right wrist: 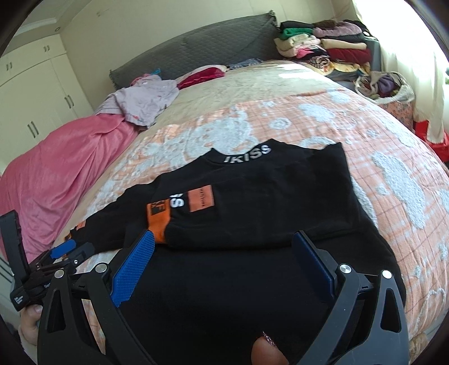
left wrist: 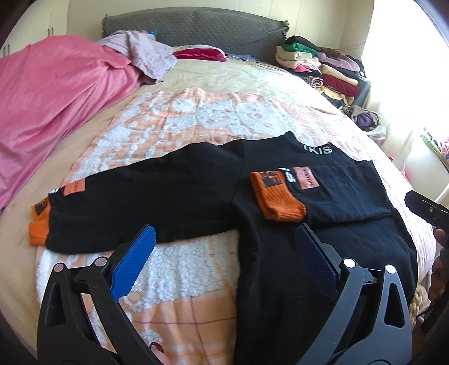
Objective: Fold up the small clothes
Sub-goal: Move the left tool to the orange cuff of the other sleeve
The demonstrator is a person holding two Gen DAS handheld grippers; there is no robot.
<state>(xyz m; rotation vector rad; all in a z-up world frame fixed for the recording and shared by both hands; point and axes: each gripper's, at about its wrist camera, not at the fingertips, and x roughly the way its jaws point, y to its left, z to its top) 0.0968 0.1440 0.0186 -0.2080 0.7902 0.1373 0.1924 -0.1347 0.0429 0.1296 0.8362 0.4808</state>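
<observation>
A black sweater (left wrist: 196,191) with orange cuffs lies flat on the bed, collar lettering (right wrist: 247,154) away from me. One sleeve is folded across the chest, and its orange cuff (left wrist: 280,202) rests on the body. The other sleeve stretches out to the left and ends in an orange cuff (left wrist: 39,227). My left gripper (left wrist: 226,235) hovers open over the sweater's near left side with nothing between its blue pads. My right gripper (right wrist: 224,241) stands open above the lower body of the sweater (right wrist: 252,213), also holding nothing. The left gripper (right wrist: 71,252) shows at the left edge of the right wrist view.
The bed carries a peach and white patterned blanket (left wrist: 196,118). A pink cover (left wrist: 56,92) lies along its left side, with a lilac garment (left wrist: 148,56) by the grey headboard (left wrist: 196,25). Stacked folded clothes (right wrist: 322,47) and a bag of clothes (right wrist: 387,84) sit at the far right.
</observation>
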